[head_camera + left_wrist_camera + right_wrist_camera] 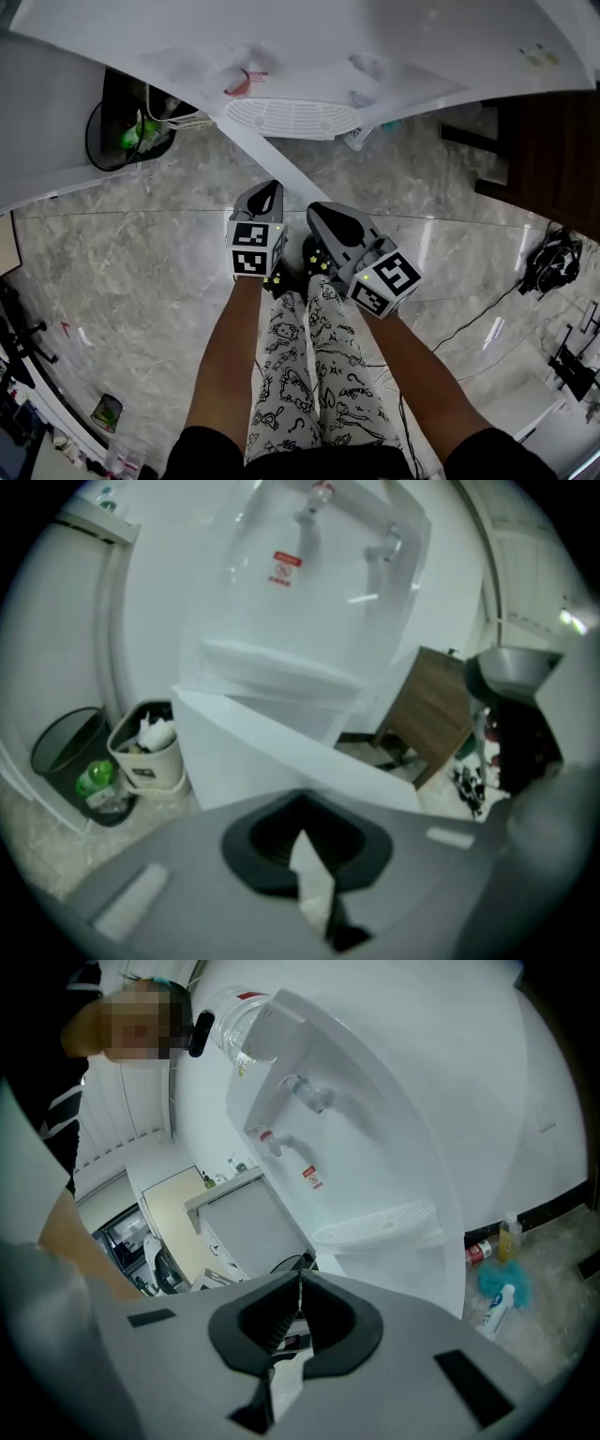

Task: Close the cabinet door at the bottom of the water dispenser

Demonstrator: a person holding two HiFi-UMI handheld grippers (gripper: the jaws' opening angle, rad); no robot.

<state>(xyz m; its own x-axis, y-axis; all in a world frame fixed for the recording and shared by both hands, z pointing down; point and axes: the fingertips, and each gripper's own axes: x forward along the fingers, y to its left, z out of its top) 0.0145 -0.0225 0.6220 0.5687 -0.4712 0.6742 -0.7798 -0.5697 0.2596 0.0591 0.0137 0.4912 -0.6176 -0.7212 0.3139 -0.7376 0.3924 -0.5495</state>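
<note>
Head view: the left gripper (265,199) and right gripper (330,217) hang side by side over the marble floor (122,272). Ahead, the water dispenser (300,56) has its cabinet door (267,155) swung open.

Left gripper view: jaws pressed together, empty. The door faces them, beside a white bin (145,757).

Right gripper view: jaws likewise together, empty. The door seems lost against the white body.

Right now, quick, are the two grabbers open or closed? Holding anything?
Left gripper: closed, holding nothing.
Right gripper: closed, holding nothing.
</note>
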